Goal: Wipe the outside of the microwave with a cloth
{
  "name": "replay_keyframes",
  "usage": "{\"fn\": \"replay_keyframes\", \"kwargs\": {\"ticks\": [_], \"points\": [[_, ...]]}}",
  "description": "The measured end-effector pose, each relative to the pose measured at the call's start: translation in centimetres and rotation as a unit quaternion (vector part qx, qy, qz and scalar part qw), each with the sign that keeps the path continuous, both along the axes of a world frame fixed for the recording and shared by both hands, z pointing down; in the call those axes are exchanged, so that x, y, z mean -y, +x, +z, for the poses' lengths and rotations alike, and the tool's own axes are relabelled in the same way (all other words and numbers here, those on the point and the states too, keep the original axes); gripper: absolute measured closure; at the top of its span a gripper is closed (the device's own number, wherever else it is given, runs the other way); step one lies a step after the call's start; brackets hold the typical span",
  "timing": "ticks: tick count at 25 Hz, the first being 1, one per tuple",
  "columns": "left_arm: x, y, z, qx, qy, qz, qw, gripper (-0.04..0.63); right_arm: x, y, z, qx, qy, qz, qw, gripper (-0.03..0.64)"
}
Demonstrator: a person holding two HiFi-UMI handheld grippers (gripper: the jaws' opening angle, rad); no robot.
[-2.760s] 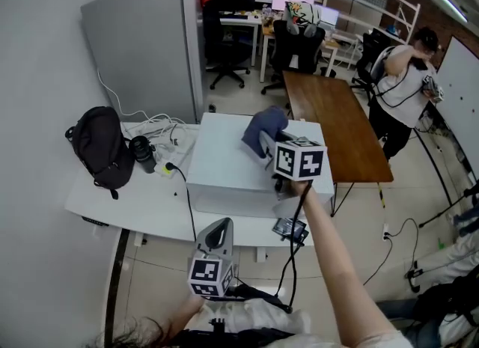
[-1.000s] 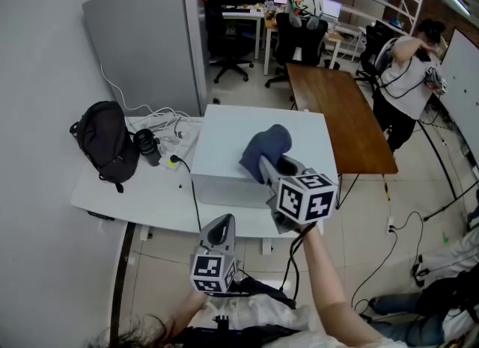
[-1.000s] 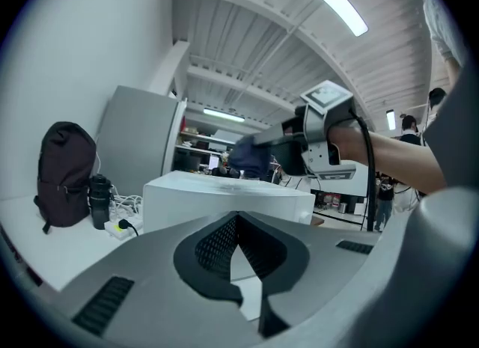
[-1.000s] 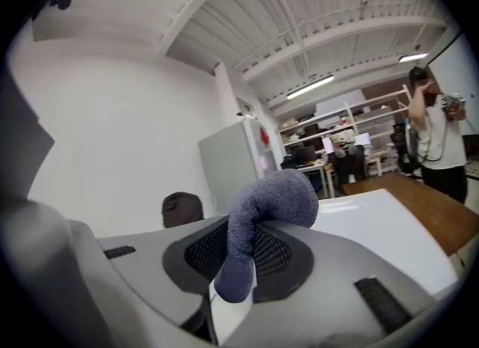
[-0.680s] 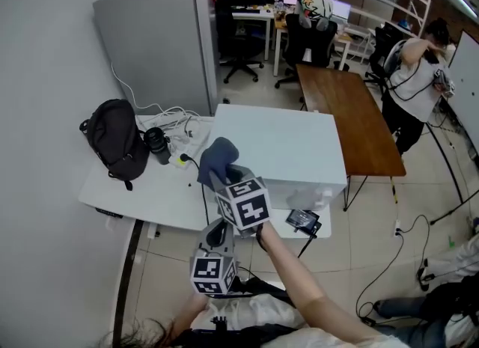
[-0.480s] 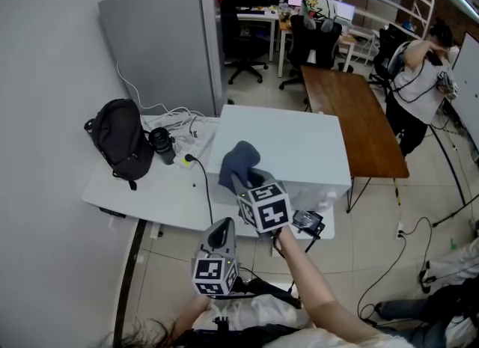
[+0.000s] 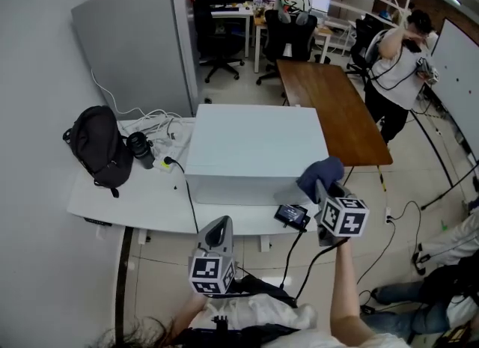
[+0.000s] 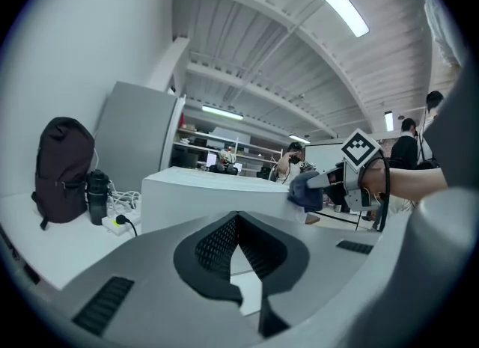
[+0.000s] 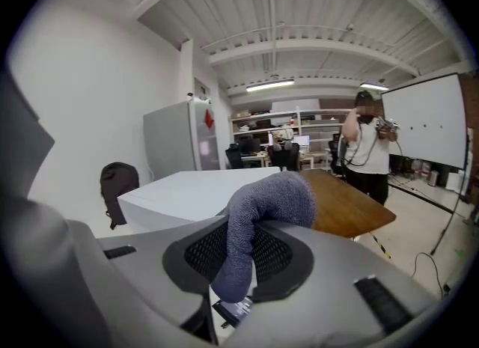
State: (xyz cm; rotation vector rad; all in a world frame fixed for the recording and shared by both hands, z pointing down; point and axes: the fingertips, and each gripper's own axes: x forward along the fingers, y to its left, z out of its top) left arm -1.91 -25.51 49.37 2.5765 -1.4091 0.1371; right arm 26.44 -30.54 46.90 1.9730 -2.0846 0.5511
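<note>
The microwave (image 7: 254,141) is a white box on the white table (image 7: 127,200). My right gripper (image 7: 322,186) is shut on a blue-grey cloth (image 7: 319,173) and hangs off the microwave's front right corner; whether the cloth touches it I cannot tell. The right gripper view shows the cloth (image 9: 262,212) bunched between the jaws, with the microwave (image 9: 194,189) to the left behind it. My left gripper (image 7: 218,230) is low, in front of the table, shut and empty. It looks at the microwave's front (image 8: 202,193) and at the cloth (image 8: 305,189).
A black backpack (image 7: 96,148), a dark bottle (image 7: 140,150) and a power strip with cables (image 7: 161,133) lie left of the microwave. A small black device (image 7: 290,215) sits at the table's front edge. Behind are a wooden table (image 7: 329,111), a grey cabinet (image 7: 135,47) and a standing person (image 7: 397,62).
My right gripper carried the cloth off the microwave's top, down its front left side, then across to the front right corner. The left gripper stayed where it was.
</note>
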Motion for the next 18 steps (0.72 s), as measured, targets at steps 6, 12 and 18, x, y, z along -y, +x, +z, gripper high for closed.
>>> {"fn": "replay_keyframes", "kwargs": {"ticks": [6, 12, 18], "points": [[0.2, 1.3, 0.1, 0.004, -0.001, 0.012, 0.9999, 0.601, -1.8, 2.0, -1.2, 0.022, 0.046, 0.023, 0.998, 0.532], [0.1, 0.2, 0.4, 0.010, -0.002, -0.014, 0.9998, 0.601, -4.4, -7.6, -4.8, -0.001, 0.159, -0.070, 0.985, 0.532], [-0.5, -3.5, 1.0, 0.015, -0.005, -0.074, 0.9971, 0.601, -2.3, -23.6, -3.5, -0.064, 0.194, -0.252, 0.946, 0.531]]}}
